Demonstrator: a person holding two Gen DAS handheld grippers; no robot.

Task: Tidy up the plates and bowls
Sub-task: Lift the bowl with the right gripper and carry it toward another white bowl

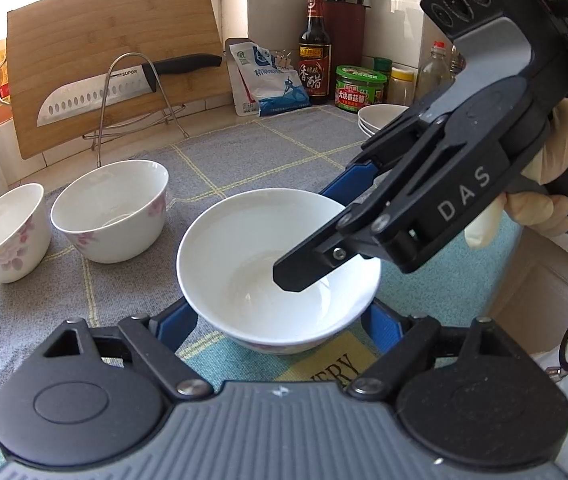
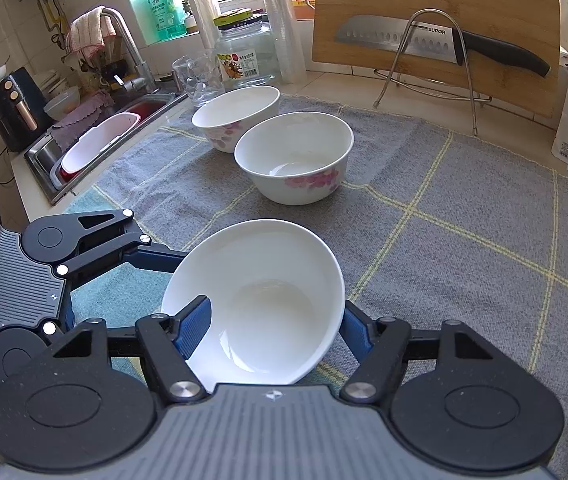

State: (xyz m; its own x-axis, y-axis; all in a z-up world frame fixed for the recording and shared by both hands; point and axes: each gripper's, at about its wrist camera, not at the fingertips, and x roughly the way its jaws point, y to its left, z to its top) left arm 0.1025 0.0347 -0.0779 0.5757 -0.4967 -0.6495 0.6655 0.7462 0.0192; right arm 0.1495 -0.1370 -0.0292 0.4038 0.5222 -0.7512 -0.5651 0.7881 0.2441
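A plain white bowl [image 1: 243, 256] [image 2: 267, 292] sits low at the grey checked cloth [image 1: 243, 152]; I cannot tell whether it rests on it. My left gripper [image 1: 279, 314] is shut on the bowl's lower body, a blue pad on each side. My right gripper [image 1: 316, 236] [image 2: 273, 328] straddles the bowl's right wall, one finger inside and one outside. Its inner pad stands clear of the wall, so it is open. Two floral bowls [image 1: 111, 216] [image 1: 5, 232] stand apart on the left. A stack of white plates [image 1: 380, 118] lies at the back right.
A cutting board [image 1: 115, 64] with a knife on a wire rack leans at the back wall. Bottles, jars and a salt bag [image 1: 267, 80] line the back. In the right wrist view a glass jar [image 2: 243, 56] and a sink [image 2: 95, 148] lie far left.
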